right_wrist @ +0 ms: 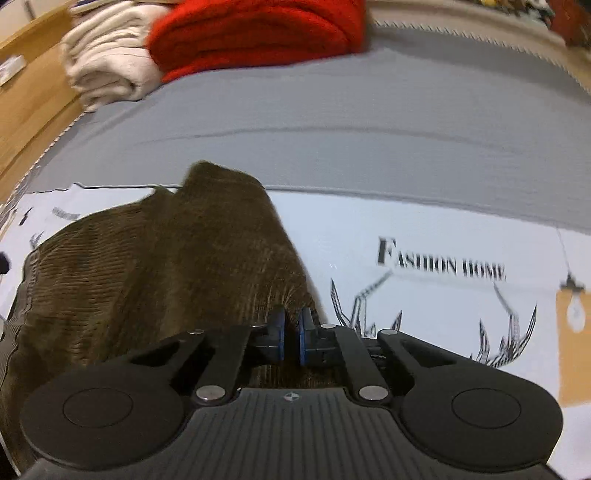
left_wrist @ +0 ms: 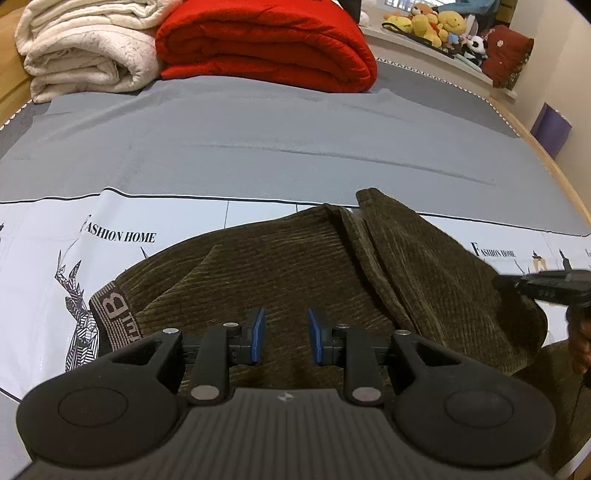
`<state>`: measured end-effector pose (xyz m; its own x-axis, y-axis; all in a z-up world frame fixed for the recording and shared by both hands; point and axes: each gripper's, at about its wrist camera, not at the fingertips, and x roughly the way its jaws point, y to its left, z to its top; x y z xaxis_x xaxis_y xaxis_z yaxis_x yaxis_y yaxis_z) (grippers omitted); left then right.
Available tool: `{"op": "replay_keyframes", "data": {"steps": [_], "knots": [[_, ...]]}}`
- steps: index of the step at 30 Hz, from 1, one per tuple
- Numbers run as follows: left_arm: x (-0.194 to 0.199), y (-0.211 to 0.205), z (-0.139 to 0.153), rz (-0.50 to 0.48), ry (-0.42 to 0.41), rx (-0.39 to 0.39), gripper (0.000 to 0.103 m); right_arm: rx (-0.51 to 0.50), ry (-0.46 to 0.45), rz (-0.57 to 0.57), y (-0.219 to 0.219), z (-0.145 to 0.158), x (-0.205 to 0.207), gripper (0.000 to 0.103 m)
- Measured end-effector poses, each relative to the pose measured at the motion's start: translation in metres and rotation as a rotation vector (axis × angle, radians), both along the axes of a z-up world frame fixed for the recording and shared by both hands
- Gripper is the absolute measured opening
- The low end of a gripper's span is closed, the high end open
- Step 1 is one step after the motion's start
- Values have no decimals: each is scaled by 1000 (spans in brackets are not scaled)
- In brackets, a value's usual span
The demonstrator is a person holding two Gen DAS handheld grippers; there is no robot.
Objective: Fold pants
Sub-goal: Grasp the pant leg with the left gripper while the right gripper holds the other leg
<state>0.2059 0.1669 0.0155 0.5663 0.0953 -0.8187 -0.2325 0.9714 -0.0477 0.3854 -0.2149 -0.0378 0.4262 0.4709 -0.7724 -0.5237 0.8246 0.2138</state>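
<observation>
The olive-brown corduroy pants (left_wrist: pixel 288 266) lie bunched on the white printed sheet, with a lettered waistband (left_wrist: pixel 110 314) at the left and a folded-over leg at the right. My left gripper (left_wrist: pixel 286 338) hovers over the middle of the pants. Its blue pads (left_wrist: pixel 258 334) are apart and nothing is pinched between them. In the right wrist view, the pants (right_wrist: pixel 166 258) fill the left side. My right gripper (right_wrist: pixel 291 332) sits at their right edge, jaws nearly together with a ridge of fabric between the pads. In the left wrist view, the right gripper (left_wrist: pixel 509 283) reaches in over the leg from the right.
A folded white blanket (left_wrist: pixel 85 48) and a folded red blanket (left_wrist: pixel 266 44) are stacked at the far end of the grey sheet (left_wrist: pixel 258 140). Plush toys (left_wrist: pixel 439 22) line a ledge at the back right. A wooden bed edge (left_wrist: pixel 550 166) curves along the right.
</observation>
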Motion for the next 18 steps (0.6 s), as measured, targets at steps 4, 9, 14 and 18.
{"op": "replay_keyframes", "data": {"steps": [4, 9, 14, 18], "knots": [[-1, -8, 4, -14, -13, -7, 28, 126, -57, -36, -16, 27, -1, 5], [1, -23, 6, -41, -28, -11, 28, 473, -264, -333, -84, 82, -15, 5], [7, -44, 5, -85, -45, -13, 28, 464, -271, -1098, -178, 58, -30, 7], [19, -78, -13, -204, -14, -16, 28, 418, -6, -1164, -210, 9, -11, 10]]}}
